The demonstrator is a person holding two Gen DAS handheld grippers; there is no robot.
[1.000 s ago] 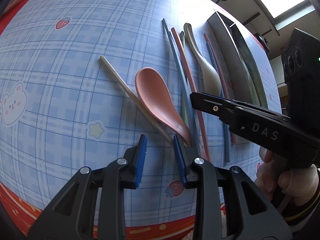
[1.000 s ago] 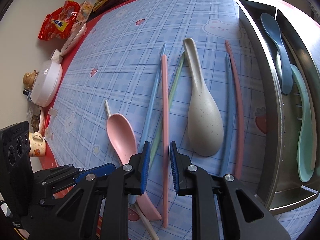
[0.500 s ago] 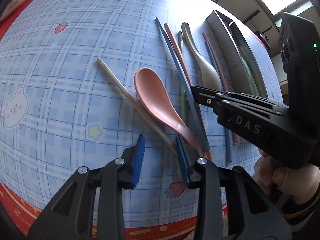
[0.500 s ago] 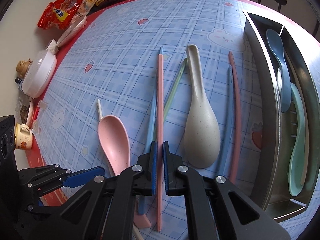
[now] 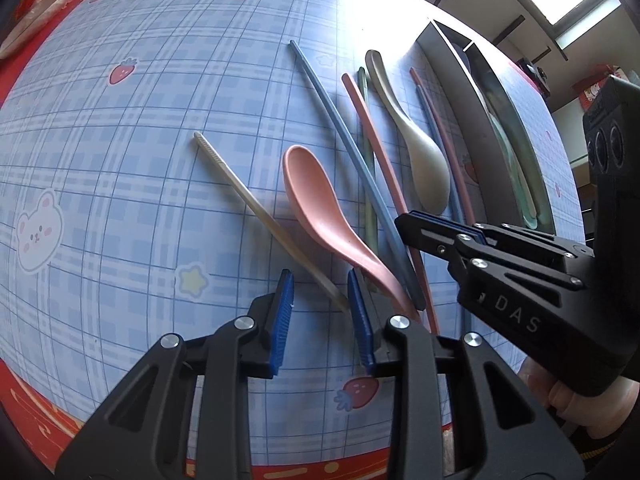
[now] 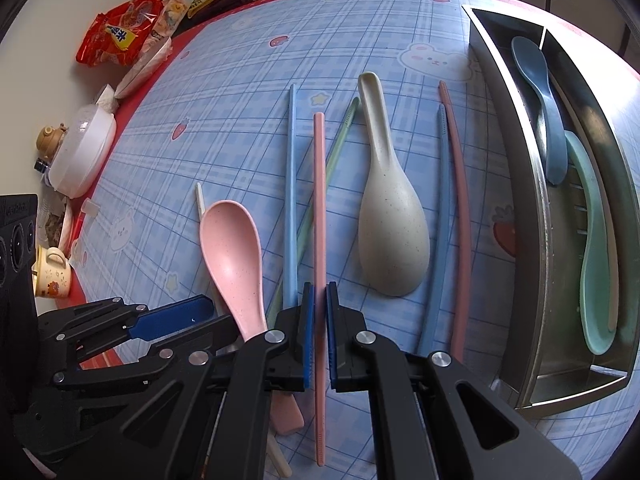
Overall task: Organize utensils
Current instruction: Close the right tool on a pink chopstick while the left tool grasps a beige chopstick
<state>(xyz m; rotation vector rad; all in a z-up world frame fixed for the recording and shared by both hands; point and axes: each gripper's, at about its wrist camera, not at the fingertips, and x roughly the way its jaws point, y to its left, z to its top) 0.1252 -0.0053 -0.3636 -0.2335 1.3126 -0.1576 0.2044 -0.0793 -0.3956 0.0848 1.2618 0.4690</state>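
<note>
Pink chopstick [image 6: 319, 216] runs straight up-frame from your right gripper [image 6: 319, 336], clamped on it; tray [image 6: 516, 184] lies right. Left gripper [image 5: 320, 316] slightly apart, empty.

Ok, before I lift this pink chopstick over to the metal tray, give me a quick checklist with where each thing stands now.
1. Right claw shut on the pink chopstick: ok.
2. Only that chopstick between its pads: ok.
3. Left claw holding nothing, pads open: ok.
4. Chopstick clear of the pink spoon: ok.
5. Left claw clear of the lift path: cannot tell.
6. Room in the metal tray beside its two spoons: cannot tell.
</note>
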